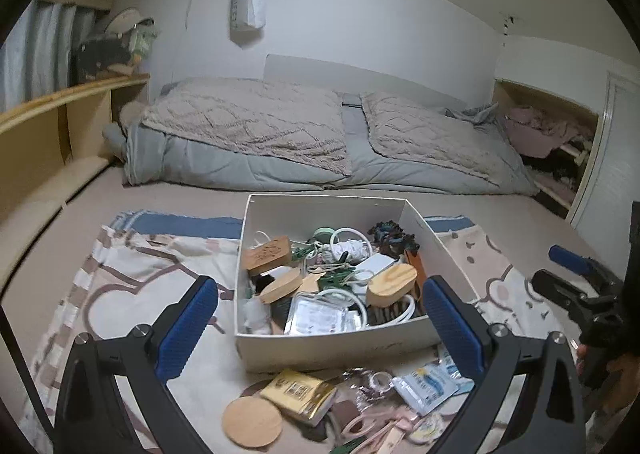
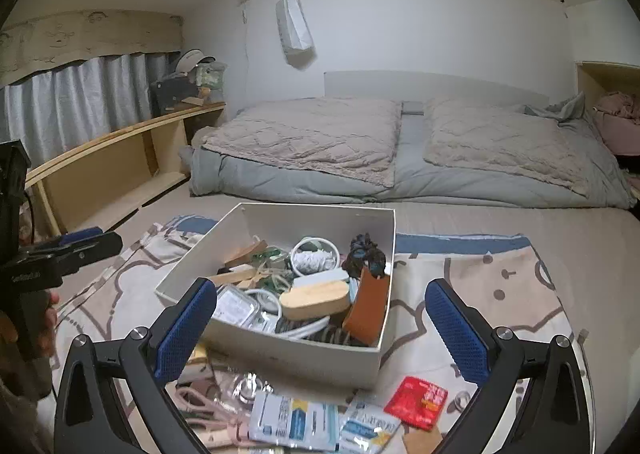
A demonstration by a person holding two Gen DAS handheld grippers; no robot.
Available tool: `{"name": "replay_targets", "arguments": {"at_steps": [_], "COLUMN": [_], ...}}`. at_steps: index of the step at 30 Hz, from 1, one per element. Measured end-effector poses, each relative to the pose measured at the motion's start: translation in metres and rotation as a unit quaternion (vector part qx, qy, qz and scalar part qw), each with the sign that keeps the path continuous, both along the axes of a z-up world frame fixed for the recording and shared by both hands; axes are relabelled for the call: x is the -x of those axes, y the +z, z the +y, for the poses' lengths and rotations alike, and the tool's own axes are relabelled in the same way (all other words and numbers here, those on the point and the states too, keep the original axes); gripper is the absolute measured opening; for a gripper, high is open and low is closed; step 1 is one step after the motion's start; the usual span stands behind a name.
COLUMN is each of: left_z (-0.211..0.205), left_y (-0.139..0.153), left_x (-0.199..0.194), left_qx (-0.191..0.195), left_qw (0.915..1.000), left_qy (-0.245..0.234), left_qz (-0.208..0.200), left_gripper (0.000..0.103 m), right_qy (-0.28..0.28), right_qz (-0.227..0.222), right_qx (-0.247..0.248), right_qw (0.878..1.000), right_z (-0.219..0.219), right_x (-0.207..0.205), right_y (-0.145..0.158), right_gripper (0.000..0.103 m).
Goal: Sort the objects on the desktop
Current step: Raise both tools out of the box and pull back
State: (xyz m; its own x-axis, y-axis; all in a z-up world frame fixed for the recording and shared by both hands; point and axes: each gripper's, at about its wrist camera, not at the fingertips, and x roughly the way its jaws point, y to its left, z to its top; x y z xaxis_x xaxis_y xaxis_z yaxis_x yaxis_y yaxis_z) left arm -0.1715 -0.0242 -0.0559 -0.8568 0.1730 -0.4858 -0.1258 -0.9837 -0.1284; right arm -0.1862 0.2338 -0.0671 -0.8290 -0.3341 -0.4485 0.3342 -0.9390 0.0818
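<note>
A white cardboard box (image 1: 332, 352) stands on a patterned cloth, full of cables, wooden cases and small items. My left gripper (image 1: 320, 334) is open just short of the box's near wall, with nothing between its blue pads. Loose things lie in front of the box: a round wooden coaster (image 1: 252, 420), a gold packet (image 1: 298, 394) and a white-blue sachet (image 1: 428, 386). My right gripper (image 2: 320, 334) is also open and empty, facing the box (image 2: 288, 358) from the right. Below it lie a red packet (image 2: 416, 402), blue-white sachets (image 2: 292, 418) and pink scissors (image 2: 208, 410).
The patterned cloth (image 1: 132, 286) is spread over a beige mattress. Behind the box lie a folded grey quilt (image 1: 248, 170) and two pillows. A wooden shelf (image 1: 52, 126) runs along the left wall. Each view shows the other gripper (image 1: 572, 274) (image 2: 68, 250) at its edge.
</note>
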Motion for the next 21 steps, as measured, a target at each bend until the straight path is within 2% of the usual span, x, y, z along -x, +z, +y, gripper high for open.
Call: {"name": "replay_targets", "arguments": {"at_steps": [6, 13, 16, 21], "left_z": [-0.003, -0.019, -0.025, -0.037], "left_y": [-0.007, -0.021, -0.025, -0.034], "left_x": [-0.022, -0.045, -0.055, -0.068], "left_qx": [0.032, 0.037, 0.042, 0.030], "left_qw": [0.9994, 0.9992, 0.9989, 0.9991], "left_qy": [-0.004, -0.006, -0.008, -0.009], "left_qz": [0.014, 0.013, 0.019, 0.027], "left_gripper": [0.103, 0.103, 0.103, 0.103], "right_qy": [0.003, -0.002, -0.012, -0.019], "right_qz": [0.002, -0.008, -0.001, 0.015], "right_qx": [-0.011, -0.003, 0.000, 0.006], "right_qw": [1.000, 1.000, 1.000, 1.000], "right_z": [0.006, 0.018, 0.023, 0.031], "right_x": [-0.022, -0.043, -0.052, -0.063], "right_y": [-0.009, -0.030, -0.035, -0.044], "right_gripper": [0.103, 0.103, 0.103, 0.103]}}
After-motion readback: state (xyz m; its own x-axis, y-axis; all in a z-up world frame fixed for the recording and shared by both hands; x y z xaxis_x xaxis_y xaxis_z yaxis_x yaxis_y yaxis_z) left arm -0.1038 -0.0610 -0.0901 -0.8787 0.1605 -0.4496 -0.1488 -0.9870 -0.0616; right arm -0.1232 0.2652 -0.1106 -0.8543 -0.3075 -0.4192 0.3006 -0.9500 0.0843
